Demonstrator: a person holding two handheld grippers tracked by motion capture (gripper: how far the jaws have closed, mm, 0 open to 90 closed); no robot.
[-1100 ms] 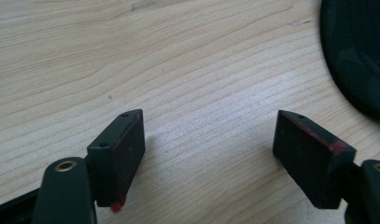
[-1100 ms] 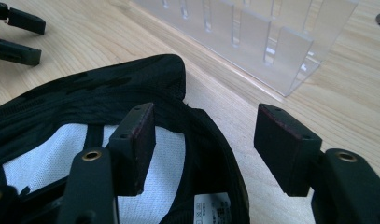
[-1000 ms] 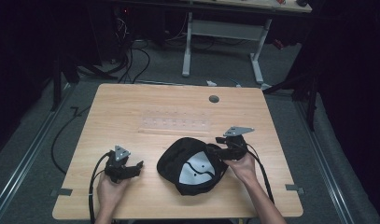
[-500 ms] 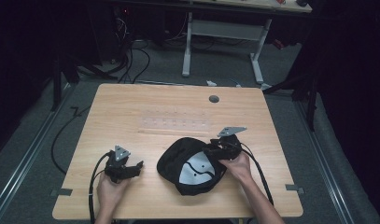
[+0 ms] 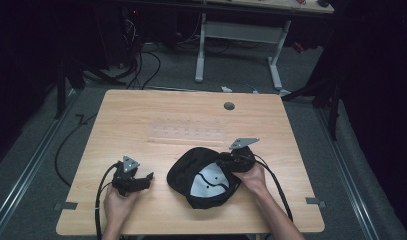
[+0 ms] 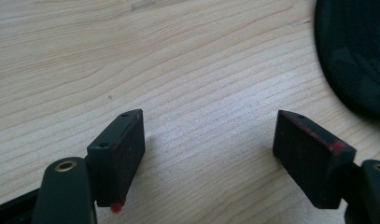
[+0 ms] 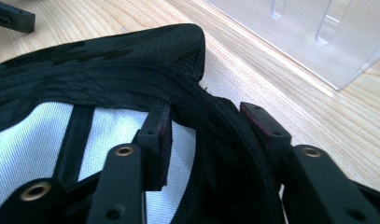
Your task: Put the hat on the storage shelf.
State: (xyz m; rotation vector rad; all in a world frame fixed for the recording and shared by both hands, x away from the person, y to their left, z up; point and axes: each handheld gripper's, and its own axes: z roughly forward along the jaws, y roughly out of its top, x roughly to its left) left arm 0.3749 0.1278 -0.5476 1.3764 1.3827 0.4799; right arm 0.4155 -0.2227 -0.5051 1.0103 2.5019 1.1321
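Black cap [image 5: 203,175] lies upside down near the desk's [image 5: 191,115] front edge, right of centre, its white lining facing up. My right tool [image 7: 204,126] straddles the cap's rim, jaws apart, one inside and one outside. My left tool [image 6: 211,154] rests spread wide near the front-left corner, beside the cap.

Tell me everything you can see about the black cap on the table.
The cap is black fabric, lying upside down on the wooden table near its front edge, so its white mesh lining with black seam tape faces up. Its rim looks soft and rumpled. The right claw straddles the rim, one jaw inside on the lining, one outside, not yet closed. The left claw sits open on bare wood beside it, apart from the cap.
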